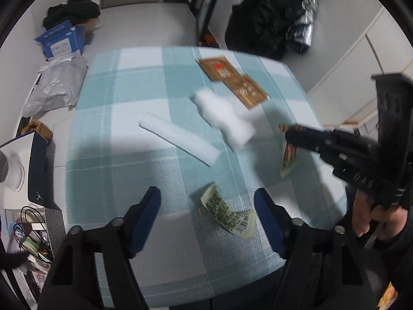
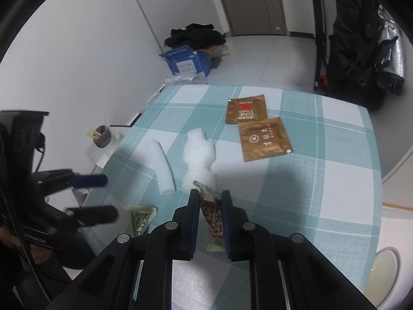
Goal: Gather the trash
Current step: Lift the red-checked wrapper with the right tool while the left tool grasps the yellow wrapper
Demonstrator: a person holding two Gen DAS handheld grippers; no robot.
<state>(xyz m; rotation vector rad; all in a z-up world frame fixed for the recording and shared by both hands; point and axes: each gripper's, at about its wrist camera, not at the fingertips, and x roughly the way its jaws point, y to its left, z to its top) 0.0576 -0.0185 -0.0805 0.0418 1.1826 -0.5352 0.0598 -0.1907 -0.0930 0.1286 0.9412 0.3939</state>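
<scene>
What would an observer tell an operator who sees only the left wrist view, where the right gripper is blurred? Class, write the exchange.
Operator: Is the right gripper holding anything?
Observer: Yes. In the right wrist view the right gripper has its jaws shut on a crumpled, red-patterned wrapper.
Operator: My far gold sachet is smeared. Is there any print on it?
Observer: The gold sachet reads LOVE in white, next to a red mark.

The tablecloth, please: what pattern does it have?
Teal-and-white checks on the tablecloth, clearest from the right wrist.
</scene>
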